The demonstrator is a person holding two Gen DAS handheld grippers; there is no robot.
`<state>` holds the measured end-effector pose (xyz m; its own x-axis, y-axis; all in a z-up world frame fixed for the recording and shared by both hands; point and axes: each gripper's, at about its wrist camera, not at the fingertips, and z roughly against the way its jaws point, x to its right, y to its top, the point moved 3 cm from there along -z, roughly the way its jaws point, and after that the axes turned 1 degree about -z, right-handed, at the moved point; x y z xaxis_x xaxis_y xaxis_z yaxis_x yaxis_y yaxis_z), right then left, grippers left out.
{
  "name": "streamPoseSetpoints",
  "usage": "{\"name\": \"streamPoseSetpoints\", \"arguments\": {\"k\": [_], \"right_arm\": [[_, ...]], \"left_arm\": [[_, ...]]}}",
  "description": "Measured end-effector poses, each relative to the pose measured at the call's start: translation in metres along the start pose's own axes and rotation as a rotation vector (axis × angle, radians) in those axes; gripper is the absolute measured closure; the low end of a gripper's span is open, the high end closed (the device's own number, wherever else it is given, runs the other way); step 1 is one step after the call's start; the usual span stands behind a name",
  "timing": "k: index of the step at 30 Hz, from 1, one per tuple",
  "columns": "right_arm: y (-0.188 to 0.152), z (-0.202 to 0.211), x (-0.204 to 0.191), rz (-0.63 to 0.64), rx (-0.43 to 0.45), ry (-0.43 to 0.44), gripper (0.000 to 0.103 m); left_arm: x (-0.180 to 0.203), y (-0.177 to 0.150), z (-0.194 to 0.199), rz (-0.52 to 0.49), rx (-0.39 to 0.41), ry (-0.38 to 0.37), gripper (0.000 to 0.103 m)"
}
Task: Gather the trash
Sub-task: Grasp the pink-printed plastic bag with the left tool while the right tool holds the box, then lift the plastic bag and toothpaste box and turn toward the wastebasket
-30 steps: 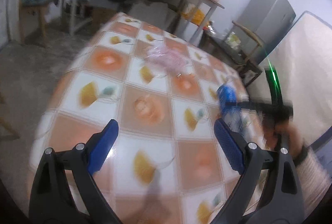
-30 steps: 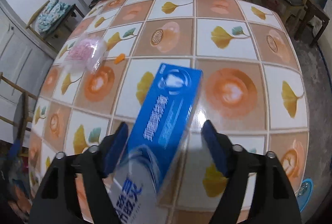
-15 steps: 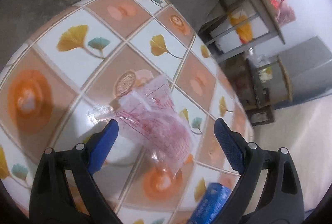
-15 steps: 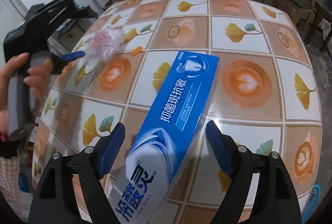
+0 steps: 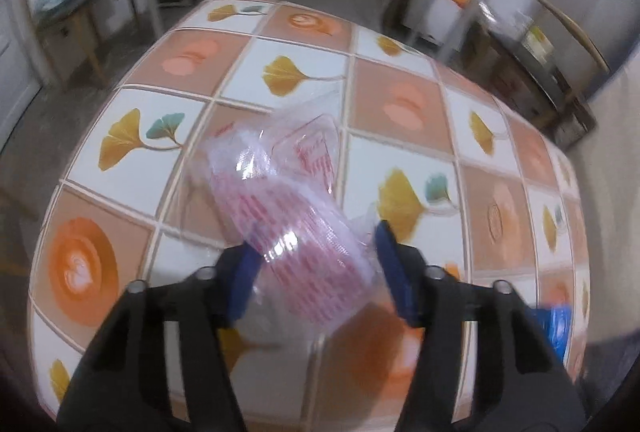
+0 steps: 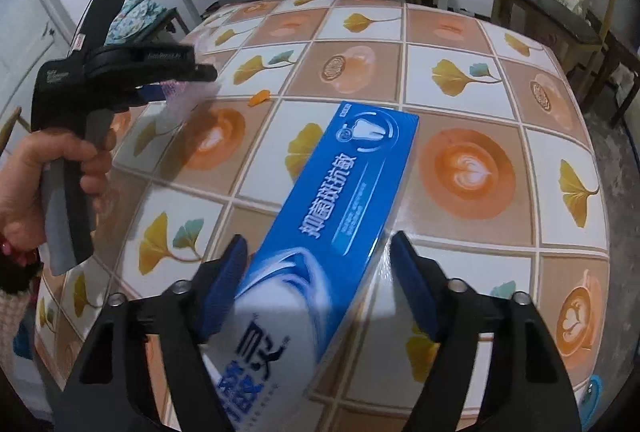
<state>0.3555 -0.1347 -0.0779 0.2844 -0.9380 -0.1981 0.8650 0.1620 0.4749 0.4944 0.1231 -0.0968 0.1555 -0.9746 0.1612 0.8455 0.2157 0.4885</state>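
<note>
Between blue pads, crumpled clear wrapper [image 5: 296, 216] with pink-red print

Both grippers are built of black plastic arms, each fitted with a silver screw head near the joint. The left gripper [image 5: 314, 276] and the right gripper [image 6: 320, 282] are tipped with ribbed blue pads [image 6: 224, 286]. A grey handle [image 6: 60, 228] is fitted to the left one.

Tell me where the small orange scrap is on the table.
In the right wrist view the orange scrap lies on the tiled table, just beyond the far end of the blue toothpaste box, to the right of the crumpled pink wrapper.
</note>
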Motion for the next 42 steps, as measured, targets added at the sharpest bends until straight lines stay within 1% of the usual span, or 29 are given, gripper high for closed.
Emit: {"name": "streamPoseSetpoints", "arguments": {"k": [2, 5, 7, 9, 11, 13, 17, 19, 21, 22, 23, 25, 26, 27, 28, 29, 32, 35, 39, 42], "right_arm": [[-0.002, 0.004, -0.001, 0.024, 0.003, -0.009, 0.041], [-0.009, 0.012, 0.000, 0.042, 0.001, -0.012, 0.048], [-0.015, 0.015, -0.001, 0.052, -0.002, -0.014, 0.050], [-0.027, 0.023, 0.001, 0.062, -0.007, -0.015, 0.052], [-0.040, 0.033, 0.003, 0.059, -0.013, -0.012, 0.053], [-0.058, 0.047, 0.006, 0.058, -0.013, -0.005, 0.053], [-0.097, 0.070, 0.003, 0.061, -0.023, 0.017, 0.053], [-0.120, 0.080, -0.002, 0.077, -0.034, 0.009, 0.053], [-0.135, 0.088, -0.005, 0.083, -0.036, 0.014, 0.053], [-0.143, 0.092, -0.007, 0.082, -0.034, 0.024, 0.053], [-0.147, 0.094, -0.006, 0.081, -0.034, 0.030, 0.053], [-0.152, 0.097, -0.007, 0.077, -0.034, 0.036, 0.052], [-0.152, 0.097, -0.007, 0.065, -0.039, 0.034, 0.050], [-0.152, 0.097, -0.007, 0.054, -0.041, 0.036, 0.045], [-0.150, 0.098, -0.007, 0.041, -0.040, 0.043, 0.044], [-0.149, 0.098, -0.008, 0.036, -0.038, 0.041, 0.043], [-0.145, 0.100, -0.013, 0.041, -0.022, 0.020, 0.037], [-0.144, 0.098, -0.018, 0.047, -0.021, 0.004, 0.036], [-0.148, 0.094, -0.022, 0.053, -0.024, -0.028, 0.036], [-0.151, 0.092, -0.021, 0.050, -0.025, -0.057, 0.036]], "left_arm": [[0.001, -0.011, 0.008, -0.058, 0.002, 0.000, 0.064], [0.004, -0.031, 0.023, -0.149, -0.001, -0.010, 0.069], [0.006, -0.052, 0.035, -0.205, -0.006, -0.034, 0.071], [0.004, -0.075, 0.051, -0.237, -0.016, -0.065, 0.073], [0.002, -0.095, 0.062, -0.242, -0.030, -0.104, 0.074], [-0.003, -0.126, 0.081, -0.234, -0.050, -0.168, 0.075], [-0.012, -0.180, 0.112, -0.210, -0.075, -0.253, 0.076], [-0.013, -0.205, 0.126, -0.218, -0.072, -0.270, 0.076], [-0.011, -0.225, 0.138, -0.246, -0.059, -0.259, 0.076], [-0.009, -0.237, 0.145, -0.270, -0.044, -0.237, 0.076], [-0.009, -0.243, 0.148, -0.285, -0.034, -0.220, 0.071], [-0.008, -0.250, 0.152, -0.294, -0.018, -0.187, 0.064], [-0.007, -0.251, 0.152, -0.293, -0.014, -0.178, 0.061], [-0.008, -0.252, 0.154, -0.283, -0.012, -0.177, 0.053], [-0.010, -0.250, 0.154, -0.265, -0.012, -0.174, 0.045], [-0.012, -0.248, 0.154, -0.247, -0.006, -0.164, 0.041], [-0.012, -0.239, 0.156, -0.241, 0.028, -0.147, 0.040], [-0.015, -0.231, 0.154, -0.253, 0.065, -0.082, 0.040], [-0.020, -0.225, 0.145, -0.239, 0.063, -0.050, 0.041], [-0.023, -0.225, 0.139, -0.242, 0.063, -0.034, 0.052]]}}
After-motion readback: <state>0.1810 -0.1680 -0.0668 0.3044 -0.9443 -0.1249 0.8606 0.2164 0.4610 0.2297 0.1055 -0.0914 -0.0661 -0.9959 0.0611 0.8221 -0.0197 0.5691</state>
